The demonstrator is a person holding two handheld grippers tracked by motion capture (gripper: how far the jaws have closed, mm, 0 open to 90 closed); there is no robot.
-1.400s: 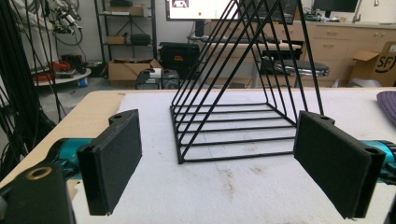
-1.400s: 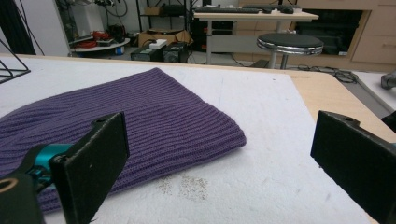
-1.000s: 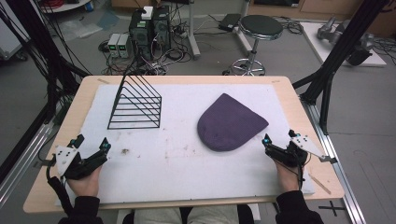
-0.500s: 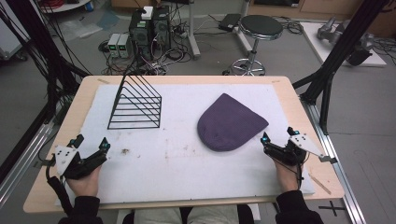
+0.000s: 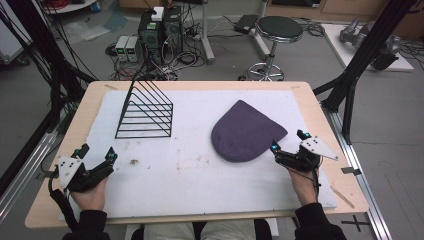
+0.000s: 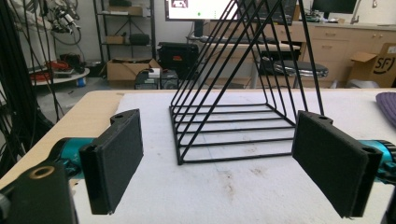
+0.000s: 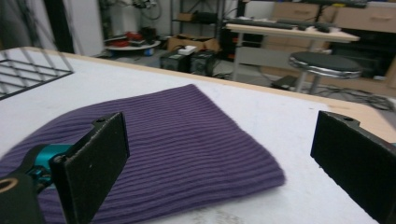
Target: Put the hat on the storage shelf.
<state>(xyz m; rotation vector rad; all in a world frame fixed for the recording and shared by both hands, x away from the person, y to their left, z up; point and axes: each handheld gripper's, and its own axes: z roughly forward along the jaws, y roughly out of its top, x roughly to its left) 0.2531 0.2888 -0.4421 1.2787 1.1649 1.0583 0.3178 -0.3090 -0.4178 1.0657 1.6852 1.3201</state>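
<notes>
A purple knit beanie (image 5: 245, 131) lies flat on the white mat (image 5: 200, 165), right of centre; in the right gripper view the beanie (image 7: 177, 140) spreads just ahead of the jaws. My right gripper (image 5: 289, 141) is open at the beanie's lower right corner, one jaw over its edge, nothing held. A black wire triangular rack (image 5: 146, 111) stands at the back left; the left gripper view has the rack (image 6: 238, 93) straight ahead. My left gripper (image 5: 96, 153) rests open near the front left, well short of the rack, empty.
The mat covers a wooden table (image 5: 65, 150) whose edges frame it. Small brown stains (image 5: 134, 162) mark the mat's middle. Beyond the table stand a stool (image 5: 278, 30), computer cases (image 5: 159, 25) with cables, and black frame posts (image 5: 360, 60) at the right.
My right gripper has crept slightly forward and left toward the beanie's corner. The left gripper, the beanie and the rack have stayed put.
</notes>
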